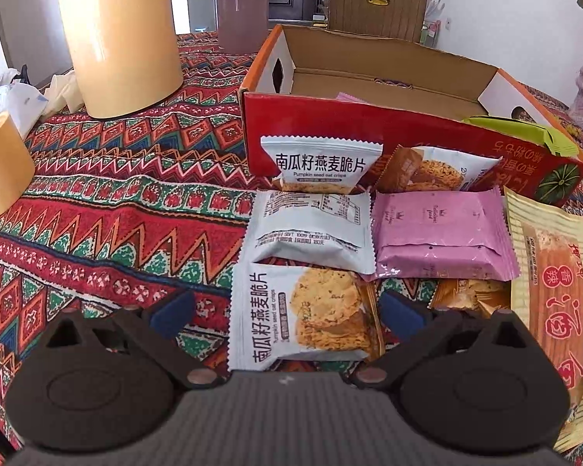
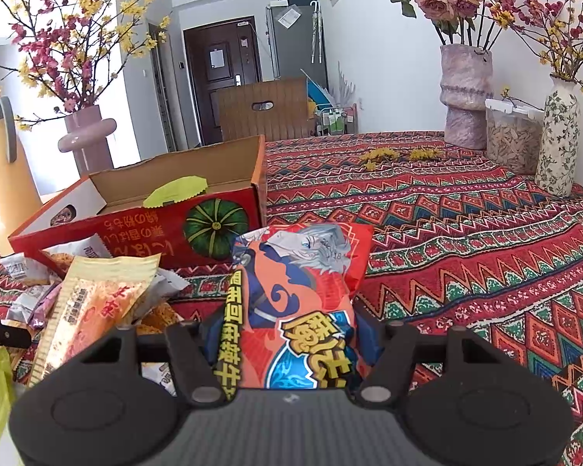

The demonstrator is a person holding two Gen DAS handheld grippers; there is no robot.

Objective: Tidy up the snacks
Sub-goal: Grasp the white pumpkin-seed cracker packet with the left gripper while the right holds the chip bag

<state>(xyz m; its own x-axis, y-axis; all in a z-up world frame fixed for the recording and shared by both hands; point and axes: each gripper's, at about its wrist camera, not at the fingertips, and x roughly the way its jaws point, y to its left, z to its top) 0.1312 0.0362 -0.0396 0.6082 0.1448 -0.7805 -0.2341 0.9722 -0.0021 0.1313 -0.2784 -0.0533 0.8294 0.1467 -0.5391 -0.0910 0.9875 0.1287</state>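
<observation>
Two tongs: right gripper (image 2: 287, 343) clamps orange packet (image 2: 297, 291), bound for box (image 2: 136, 229); left gripper (image 1: 287, 306), wide, straddles oat-crisp pack (image 1: 299, 316)

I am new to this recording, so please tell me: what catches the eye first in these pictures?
The right tongs grip an orange snack bag printed with a cartoon figure, raised in front of the open red pumpkin box. The left tongs stand open over a white pumpkin seed oat crisps packet, beside a pink packet on the bright patterned tablecloth.
</observation>
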